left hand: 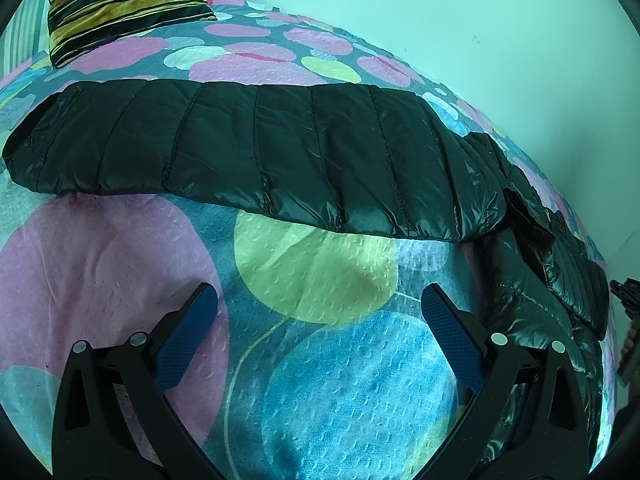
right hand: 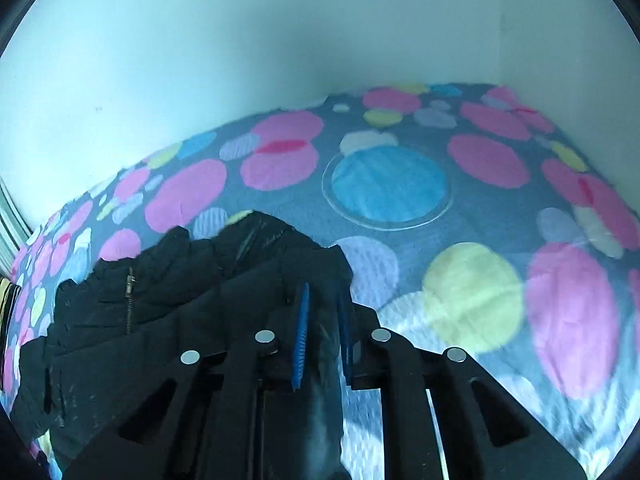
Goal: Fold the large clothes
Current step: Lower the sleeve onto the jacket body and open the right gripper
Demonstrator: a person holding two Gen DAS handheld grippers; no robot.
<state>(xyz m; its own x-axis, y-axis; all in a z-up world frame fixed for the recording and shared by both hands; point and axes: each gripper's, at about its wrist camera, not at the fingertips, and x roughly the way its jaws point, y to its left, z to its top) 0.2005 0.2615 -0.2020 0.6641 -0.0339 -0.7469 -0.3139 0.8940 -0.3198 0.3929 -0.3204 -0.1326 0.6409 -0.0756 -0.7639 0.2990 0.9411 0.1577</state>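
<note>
A black quilted puffer jacket [left hand: 280, 148] lies across the bed as a long folded band, its right end bunched and hanging toward the bed's right side. My left gripper [left hand: 320, 300] is open and empty, hovering over the bedspread just in front of the jacket's near edge. My right gripper [right hand: 323, 300] is shut on a fold of the black jacket [right hand: 180, 300], with dark fabric pinched between its blue pads [right hand: 301, 332]. A zipper [right hand: 129, 304] shows on the jacket to the left of the right gripper.
The bed is covered by a grey bedspread with pink, blue and yellow circles [left hand: 340, 380], also in the right wrist view [right hand: 472, 288]. A yellow-and-black striped pillow [left hand: 120, 0] lies at the far left. A pale wall [left hand: 480, 40] runs along the bed's far side.
</note>
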